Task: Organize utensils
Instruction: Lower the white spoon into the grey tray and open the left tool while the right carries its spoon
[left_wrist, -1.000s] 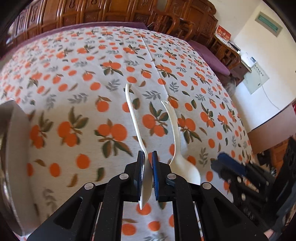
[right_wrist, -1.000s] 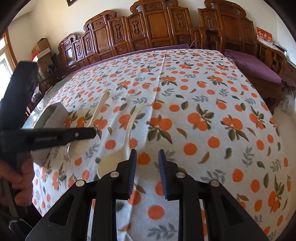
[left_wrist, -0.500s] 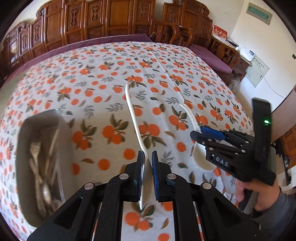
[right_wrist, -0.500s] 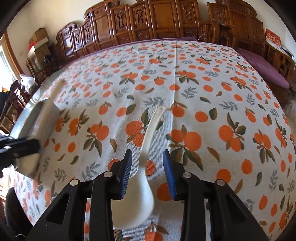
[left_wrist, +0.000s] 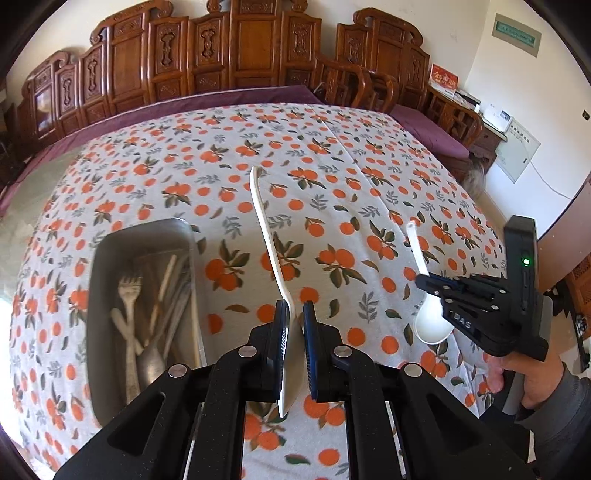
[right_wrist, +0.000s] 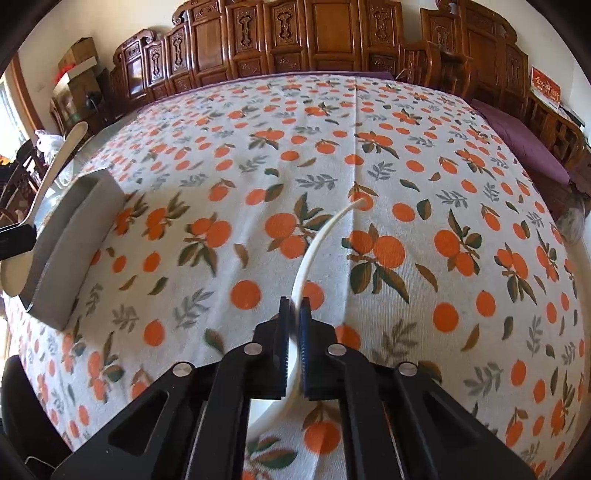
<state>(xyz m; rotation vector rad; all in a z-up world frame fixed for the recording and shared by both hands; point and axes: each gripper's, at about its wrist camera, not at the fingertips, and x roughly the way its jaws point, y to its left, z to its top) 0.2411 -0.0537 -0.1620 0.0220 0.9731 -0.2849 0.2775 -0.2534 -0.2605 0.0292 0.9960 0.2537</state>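
My left gripper (left_wrist: 294, 314) is shut on a white rice paddle (left_wrist: 266, 236), held above the table with its handle pointing away. It also shows at the left edge of the right wrist view (right_wrist: 44, 192). My right gripper (right_wrist: 294, 312) is shut on a white soup spoon (right_wrist: 317, 240) and holds it just above the cloth. The left wrist view shows that gripper (left_wrist: 428, 282) and the spoon's bowl (left_wrist: 432, 326). A metal tray (left_wrist: 101, 295) to my left holds forks, spoons and chopsticks; its outer wall shows in the right wrist view (right_wrist: 70, 251).
The table wears an orange-print tablecloth (left_wrist: 332, 166). Carved wooden chairs (left_wrist: 229, 62) line the far edge. A purple bench (right_wrist: 524, 147) runs along the right side.
My right gripper has closed on the soup spoon and raised it off the cloth. My left gripper has lifted higher with the paddle, bringing the tray into full view.
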